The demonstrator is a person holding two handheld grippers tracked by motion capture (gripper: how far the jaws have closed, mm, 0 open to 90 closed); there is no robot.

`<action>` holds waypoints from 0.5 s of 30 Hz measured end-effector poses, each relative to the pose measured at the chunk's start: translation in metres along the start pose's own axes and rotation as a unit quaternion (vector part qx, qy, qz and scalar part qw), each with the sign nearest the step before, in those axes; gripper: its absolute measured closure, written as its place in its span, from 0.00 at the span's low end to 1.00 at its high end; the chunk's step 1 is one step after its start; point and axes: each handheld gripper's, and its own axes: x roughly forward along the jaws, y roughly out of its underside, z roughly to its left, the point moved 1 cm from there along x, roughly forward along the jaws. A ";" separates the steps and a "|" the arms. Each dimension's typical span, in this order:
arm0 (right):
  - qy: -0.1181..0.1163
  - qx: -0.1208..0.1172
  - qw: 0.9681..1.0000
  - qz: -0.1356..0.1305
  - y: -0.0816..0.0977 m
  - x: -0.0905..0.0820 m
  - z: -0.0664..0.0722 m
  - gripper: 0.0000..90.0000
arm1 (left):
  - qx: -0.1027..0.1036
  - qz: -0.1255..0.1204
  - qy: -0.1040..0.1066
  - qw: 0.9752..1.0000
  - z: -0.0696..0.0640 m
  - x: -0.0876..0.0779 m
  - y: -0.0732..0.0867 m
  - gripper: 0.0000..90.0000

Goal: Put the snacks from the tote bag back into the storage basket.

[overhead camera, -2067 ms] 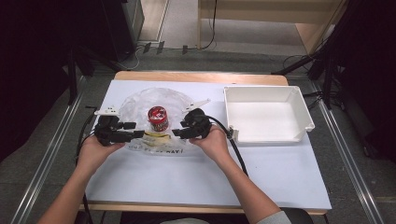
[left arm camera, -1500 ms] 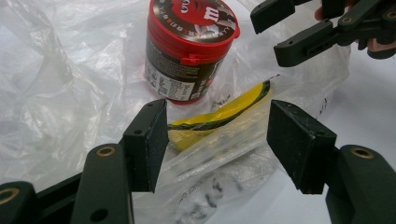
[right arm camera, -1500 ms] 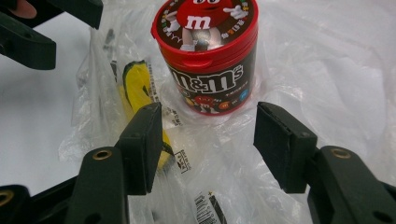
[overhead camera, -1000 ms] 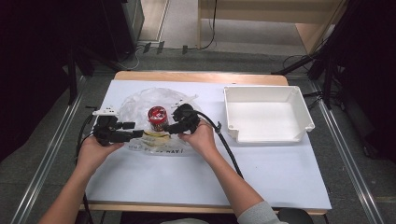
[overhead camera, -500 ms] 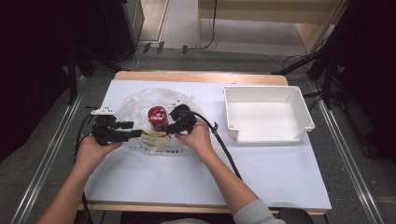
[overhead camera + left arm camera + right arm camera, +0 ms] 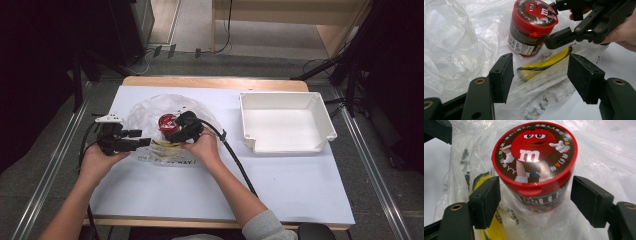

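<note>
A red-lidded M&M's tub [image 6: 534, 167] stands upright on a crumpled clear plastic bag [image 6: 150, 107]. My right gripper [image 6: 536, 202] has its jaws on either side of the tub; they have just been opening, and a gap shows at each pad. In the high view the right gripper [image 6: 172, 131] reaches the tub [image 6: 166, 121] from the right. My left gripper [image 6: 541, 75] is open, with the bag's near edge and a yellow and green item [image 6: 544, 65] lying between its jaws. In the high view the left gripper [image 6: 141, 143] is at the bag's left edge.
An empty white tray [image 6: 320, 112] sits on the right half of the pale table cover [image 6: 300, 190]. The right gripper's cable [image 6: 240, 165] trails across the table toward the front edge. Dark floor and rails flank the table.
The right hand has moved left from the bag's right edge to the tub, and its jaws now straddle it. The left hand has stayed in place.
</note>
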 end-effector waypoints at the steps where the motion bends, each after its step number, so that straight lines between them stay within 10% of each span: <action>1: -0.001 -0.002 1.000 -0.001 0.000 0.002 0.000 0.27 | 0.000 0.001 0.001 1.000 0.000 0.000 0.000 0.43; 15: 0.019 0.010 1.000 -0.022 -0.002 0.025 0.003 0.23 | -0.005 0.000 0.007 1.000 0.002 0.001 0.001 0.43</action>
